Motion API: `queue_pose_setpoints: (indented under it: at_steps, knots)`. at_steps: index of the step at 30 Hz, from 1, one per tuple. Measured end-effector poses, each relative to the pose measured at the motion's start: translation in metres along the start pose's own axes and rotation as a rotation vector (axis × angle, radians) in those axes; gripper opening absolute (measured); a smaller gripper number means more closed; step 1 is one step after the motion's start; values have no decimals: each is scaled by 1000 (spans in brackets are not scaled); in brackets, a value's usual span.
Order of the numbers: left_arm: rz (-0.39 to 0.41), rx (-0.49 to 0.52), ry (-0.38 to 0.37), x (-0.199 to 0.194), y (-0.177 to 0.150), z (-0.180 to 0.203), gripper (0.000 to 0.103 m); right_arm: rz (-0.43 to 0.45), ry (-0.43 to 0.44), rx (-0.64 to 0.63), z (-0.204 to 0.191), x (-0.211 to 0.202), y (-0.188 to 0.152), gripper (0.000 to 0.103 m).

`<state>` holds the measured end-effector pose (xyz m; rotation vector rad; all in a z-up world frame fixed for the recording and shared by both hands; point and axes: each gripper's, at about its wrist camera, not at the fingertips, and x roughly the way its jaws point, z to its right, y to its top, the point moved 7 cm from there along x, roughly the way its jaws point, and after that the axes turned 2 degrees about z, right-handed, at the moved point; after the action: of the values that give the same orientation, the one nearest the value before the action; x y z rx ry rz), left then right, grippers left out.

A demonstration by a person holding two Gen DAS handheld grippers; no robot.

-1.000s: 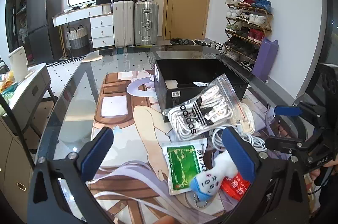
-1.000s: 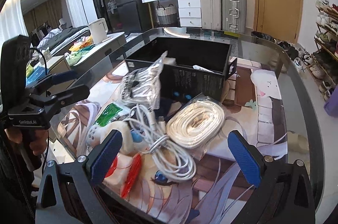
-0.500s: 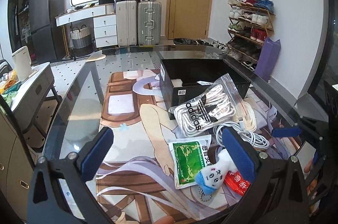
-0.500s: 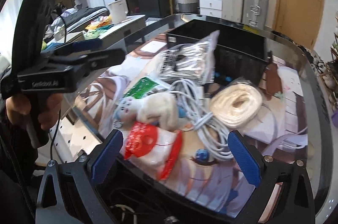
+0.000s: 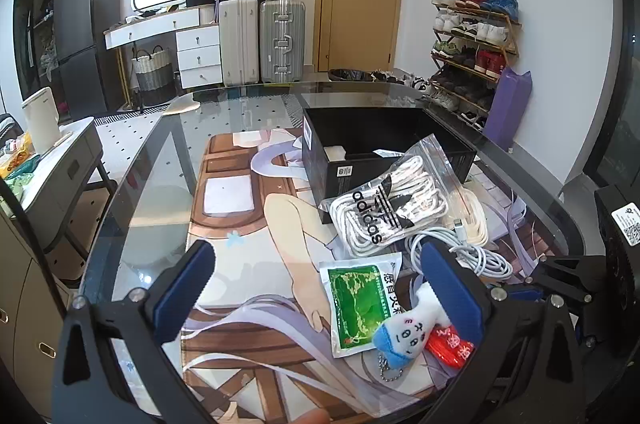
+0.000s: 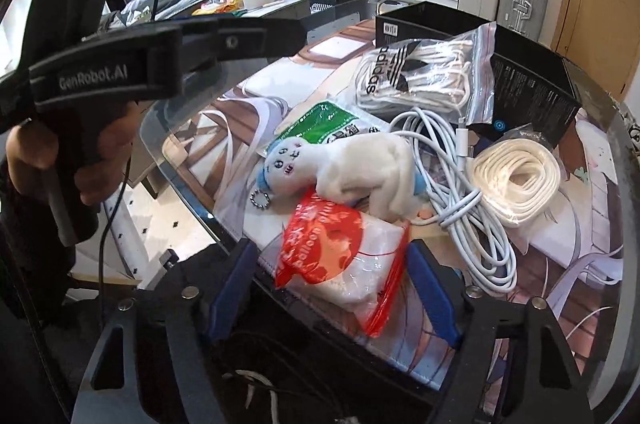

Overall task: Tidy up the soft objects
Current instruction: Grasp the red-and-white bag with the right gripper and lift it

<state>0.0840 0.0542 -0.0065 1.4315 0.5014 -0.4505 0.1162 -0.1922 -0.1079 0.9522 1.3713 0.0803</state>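
Observation:
A pile of soft items lies on the printed mat: a red-and-white plastic balloon bag (image 6: 344, 260), a white plush keychain toy (image 6: 352, 168), a green sachet (image 5: 360, 300), an adidas bag of white laces (image 5: 388, 212), a white charging cable (image 6: 468, 220) and a white coiled cord (image 6: 516, 180). My right gripper (image 6: 332, 296) is open with its blue pads either side of the balloon bag at the table's near edge. My left gripper (image 5: 320, 288) is open and empty above the mat, left of the toy (image 5: 404, 328).
An open black box (image 5: 384, 144) stands behind the pile on the glass table (image 5: 160, 160). The table's curved edge is close to the right gripper. Beyond are suitcases, drawers, a door and a shoe rack.
My right gripper swung left and dropped toward the table's near edge, so its fingers now straddle the balloon bag. The left gripper pulled back slightly.

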Motion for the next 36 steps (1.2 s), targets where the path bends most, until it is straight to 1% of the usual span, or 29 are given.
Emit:
queue_pose_setpoints:
  at_steps: [2,5,9,11,17,23,26,28,31,33,36]
  knots:
    - [-5,1,3,2,-1,0,103,-10,-5,-9,0,3,-1,70]
    - [-10,6,5,4,-2,1,103,-15,-29,-42,-2,5,-4,68]
    - [-13,10,4,5,-2,2,103,-13,-12,-46,-2,3,-7,61]
    - [-15,10,4,6,-3,2,103,-11,0,-57,-5,-1,-8,59]
    - [-20,-1,8,8,-3,-1,103,27,5,-66,1,-20,-2,58]
    - [-31,12,-8,9,-4,0,103,99,0,-31,18,-47,6,58]
    - [-48,54,-25,10,-8,9,103,183,5,7,31,-67,15,58]
    - [-55,92,-35,11,-12,18,103,243,-8,36,41,-79,21,58]
    - [-73,129,-53,14,-17,28,103,302,-26,78,53,-90,27,58]
    - [-86,156,-61,15,-21,35,103,322,-35,106,60,-93,29,58]
    - [-95,205,-67,15,-27,47,103,327,-60,125,68,-91,29,58]
